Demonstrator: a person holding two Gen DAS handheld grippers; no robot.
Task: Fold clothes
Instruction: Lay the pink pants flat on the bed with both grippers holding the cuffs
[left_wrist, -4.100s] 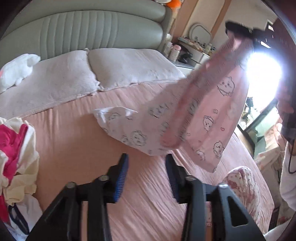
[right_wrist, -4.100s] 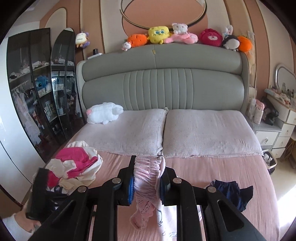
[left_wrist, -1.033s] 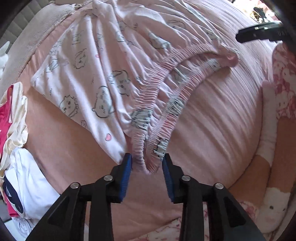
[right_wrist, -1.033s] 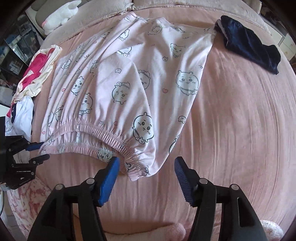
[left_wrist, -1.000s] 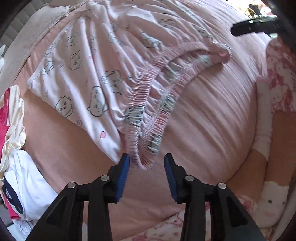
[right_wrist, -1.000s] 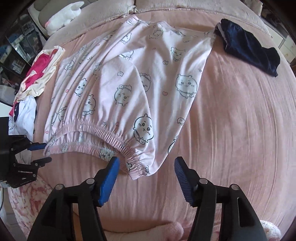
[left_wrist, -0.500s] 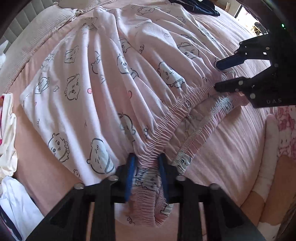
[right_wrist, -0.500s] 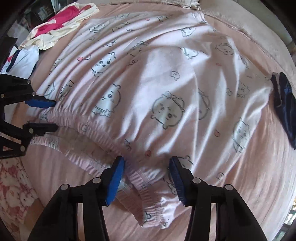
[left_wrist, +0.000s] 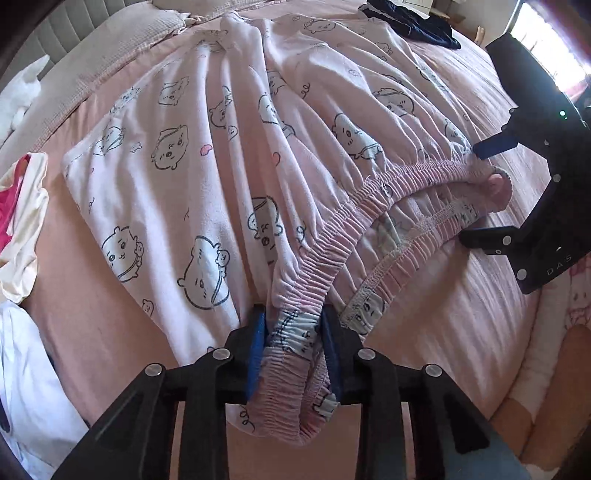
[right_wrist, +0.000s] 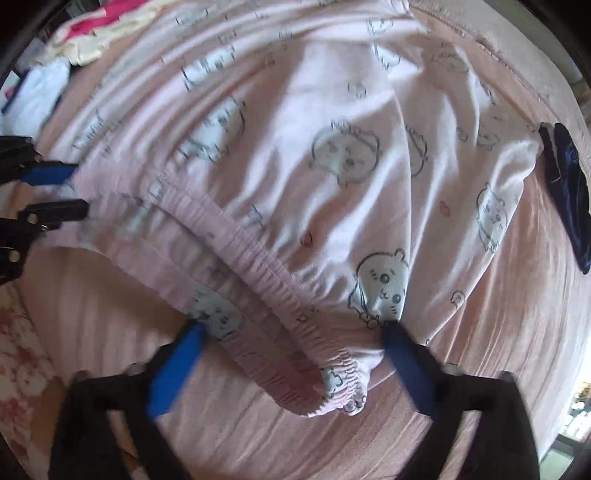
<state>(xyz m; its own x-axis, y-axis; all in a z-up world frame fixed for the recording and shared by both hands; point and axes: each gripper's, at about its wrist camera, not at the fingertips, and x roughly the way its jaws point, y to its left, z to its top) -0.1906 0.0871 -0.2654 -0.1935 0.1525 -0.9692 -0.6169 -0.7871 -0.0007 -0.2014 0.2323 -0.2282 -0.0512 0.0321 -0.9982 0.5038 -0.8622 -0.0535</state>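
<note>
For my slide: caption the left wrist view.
Left gripper, jaws opening, straddles the pink pajama pants waistband on the bed; right gripper stands open opposite.

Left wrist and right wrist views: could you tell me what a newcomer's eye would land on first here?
First, the pale pink pyjama trousers with cartoon animal prints, spread across the pink bed sheet. Next, their gathered elastic waistband, one end bunched between the left gripper fingers, which are opening, the other lying between the right gripper fingers, spread wide. A dark navy garment lies beyond the trousers.
</note>
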